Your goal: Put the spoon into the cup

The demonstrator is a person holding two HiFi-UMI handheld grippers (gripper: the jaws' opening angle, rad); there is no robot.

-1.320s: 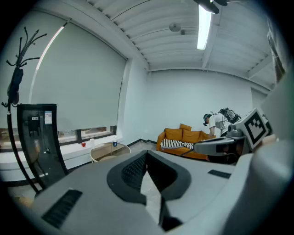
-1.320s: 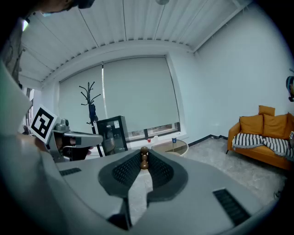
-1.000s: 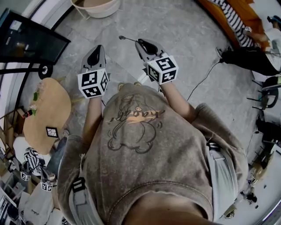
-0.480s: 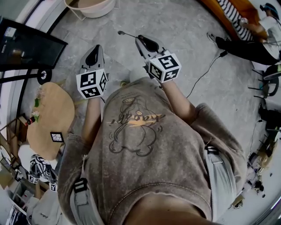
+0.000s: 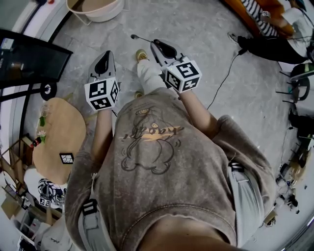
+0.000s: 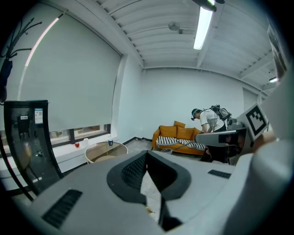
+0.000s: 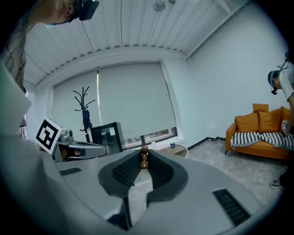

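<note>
My right gripper is shut on the spoon, whose thin metal stem sticks out up-left over the grey floor. In the right gripper view the spoon's brown beaded handle is pinched between the pads of the right gripper. The left gripper is held level beside it, shut, with nothing between the jaws of the left gripper. From the left gripper view the spoon's bowl shows at the right. A small blue cup stands far ahead on a round glass table; the same cup shows in the right gripper view.
The round table lies at the top edge. A wooden oval table and a black screen stand left. A cable runs over the floor at the right. An orange sofa with a person bent over it stands at the back.
The person has stepped forward: a white-socked foot now shows between the grippers and the floor has slid past. Both grippers keep their places before the body, the spoon still held.
</note>
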